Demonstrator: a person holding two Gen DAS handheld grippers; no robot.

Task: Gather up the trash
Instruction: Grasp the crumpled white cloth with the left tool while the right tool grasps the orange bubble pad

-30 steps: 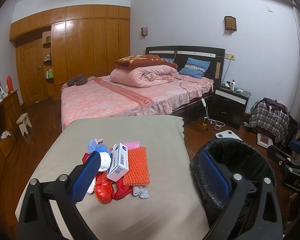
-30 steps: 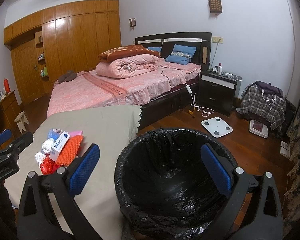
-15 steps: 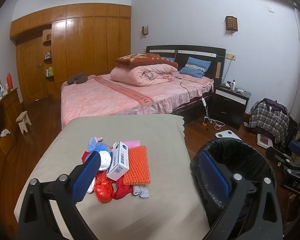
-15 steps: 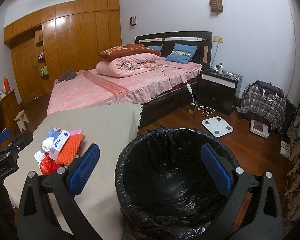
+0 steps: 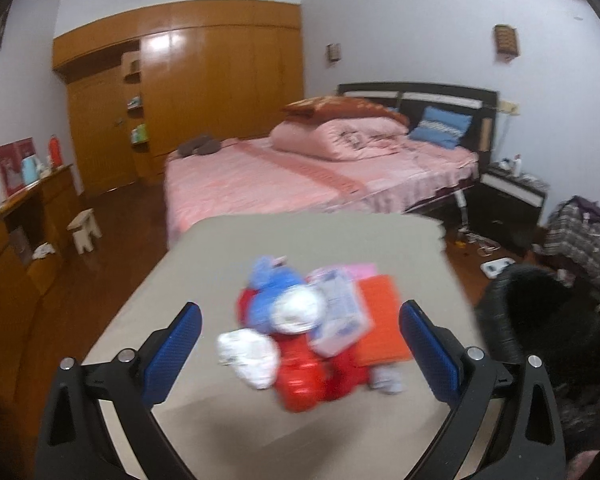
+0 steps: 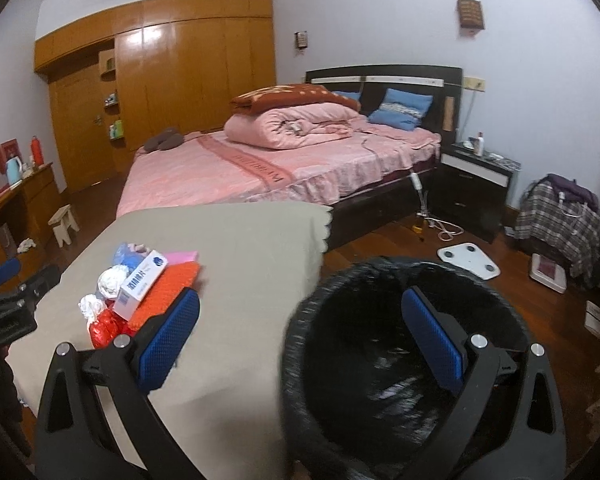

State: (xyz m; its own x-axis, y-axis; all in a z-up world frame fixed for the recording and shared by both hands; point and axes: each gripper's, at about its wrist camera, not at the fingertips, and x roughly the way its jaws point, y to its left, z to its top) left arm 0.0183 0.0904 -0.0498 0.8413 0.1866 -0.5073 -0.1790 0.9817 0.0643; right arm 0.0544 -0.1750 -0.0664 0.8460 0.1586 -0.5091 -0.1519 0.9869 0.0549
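Note:
A heap of trash (image 5: 312, 328) lies on the beige-covered table (image 5: 300, 240): a white box (image 6: 140, 283), an orange textured pad (image 5: 380, 320), red wrappers (image 5: 304, 380), crumpled white paper (image 5: 250, 354) and a blue bag (image 5: 270, 280). My left gripper (image 5: 300, 356) is open, its blue fingers straddling the heap from just in front; this view is blurred. My right gripper (image 6: 300, 344) is open above the near rim of the bin with a black liner (image 6: 404, 360), which stands right of the table. The left gripper's body (image 6: 4, 300) shows at the right wrist view's left edge.
A pink bed (image 6: 280, 160) stands behind the table, a dark nightstand (image 6: 476, 188) to its right. A white scale (image 6: 468, 260) and cables lie on the wooden floor. A desk (image 5: 24, 216) and small stool (image 5: 85, 230) are at left, a plaid bundle (image 6: 556, 216) at right.
My left gripper has swung left and forward, so the trash heap now sits between its fingers. The right gripper has shifted a little left over the bin's rim.

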